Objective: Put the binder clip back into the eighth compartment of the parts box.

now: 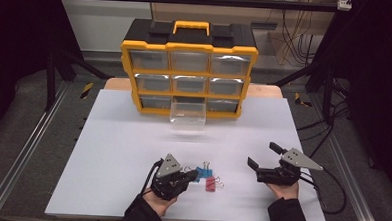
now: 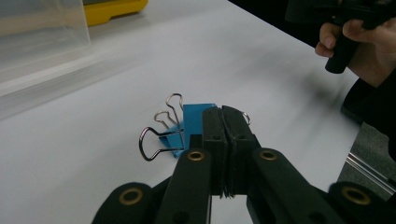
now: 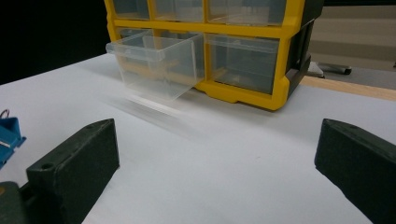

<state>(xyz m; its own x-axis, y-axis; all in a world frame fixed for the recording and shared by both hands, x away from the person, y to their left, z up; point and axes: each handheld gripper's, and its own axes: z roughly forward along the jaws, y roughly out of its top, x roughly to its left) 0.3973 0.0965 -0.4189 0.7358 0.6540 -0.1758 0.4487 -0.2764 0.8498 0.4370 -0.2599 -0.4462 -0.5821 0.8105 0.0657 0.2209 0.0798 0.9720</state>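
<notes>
Two blue binder clips [image 1: 201, 171] and a red one [image 1: 211, 184] are on the white table near its front edge. My left gripper [image 1: 193, 176] is at their left side, with its tips against the blue ones. In the left gripper view my left gripper [image 2: 223, 122] is shut; a blue binder clip [image 2: 194, 122] sits right behind the tips with a wire loop on either side, so it looks pinched. A second blue clip [image 2: 173, 140] lies below it. My right gripper [image 1: 263, 155] rests open farther right, and nothing is between its jaws [image 3: 217, 154].
A yellow and black drawer organizer [image 1: 189, 50] stands at the back of the table [image 1: 112, 152]. Its bottom middle clear drawer [image 1: 188, 113] is pulled out over the table, seen also as the clear drawer [image 3: 156, 65] in the right gripper view. Dark frame rails flank the table.
</notes>
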